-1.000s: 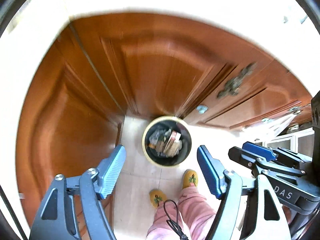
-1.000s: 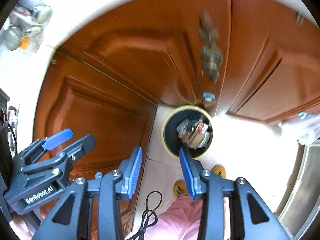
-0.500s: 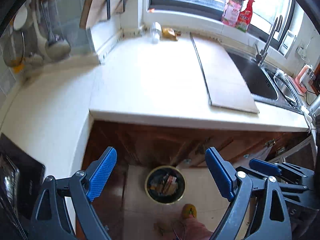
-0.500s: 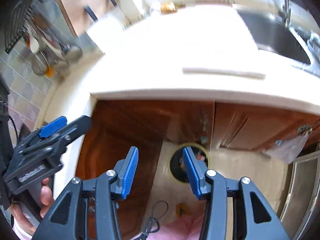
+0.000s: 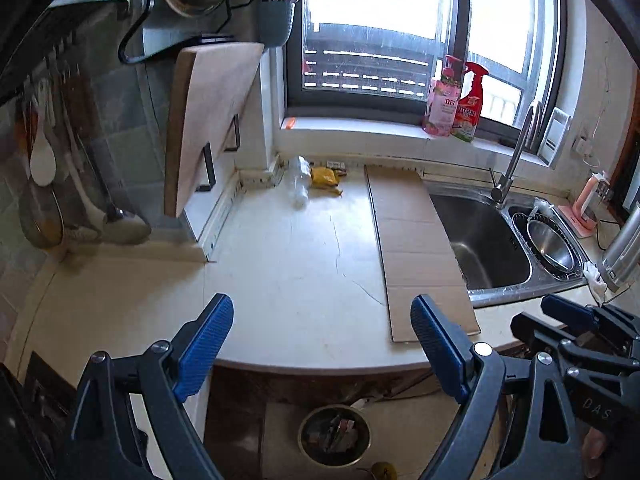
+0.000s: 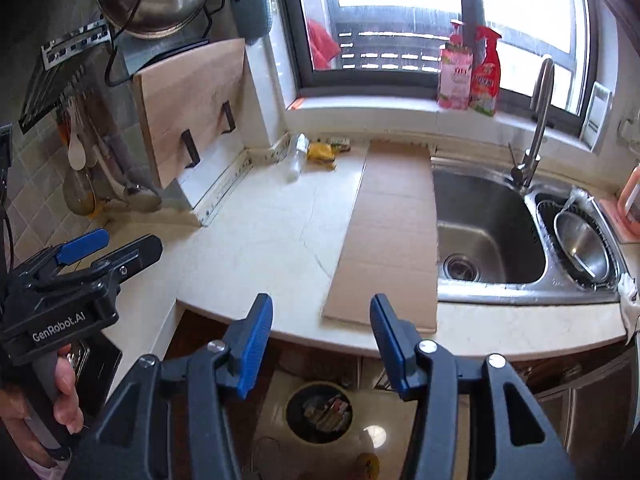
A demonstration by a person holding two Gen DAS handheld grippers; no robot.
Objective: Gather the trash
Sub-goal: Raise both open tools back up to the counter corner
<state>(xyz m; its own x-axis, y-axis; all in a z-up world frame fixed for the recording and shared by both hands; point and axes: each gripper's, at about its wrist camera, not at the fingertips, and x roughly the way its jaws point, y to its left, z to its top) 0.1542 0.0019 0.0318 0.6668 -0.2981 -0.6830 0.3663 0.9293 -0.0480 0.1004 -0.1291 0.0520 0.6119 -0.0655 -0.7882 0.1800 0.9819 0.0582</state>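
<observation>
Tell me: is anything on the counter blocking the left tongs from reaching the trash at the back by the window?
Nothing visible does. The left tongs are open and empty above the counter's near edge. Bare countertop runs to the plastic bottle and yellow wrapper. The cardboard sheet lies off to the right.

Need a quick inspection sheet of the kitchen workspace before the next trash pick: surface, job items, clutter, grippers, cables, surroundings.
Surface: pale countertop, cracked; cardboard sheet lying flat beside the sink.
Job's things: plastic bottle and yellow wrapper at back wall; trash bin on floor, part filled.
Clutter: two spray bottles on sill.
Grippers: left gripper jaws open, empty; right gripper jaws opening, empty.
Cables: nothing seen.
Surroundings: window, hanging cutting board.
</observation>
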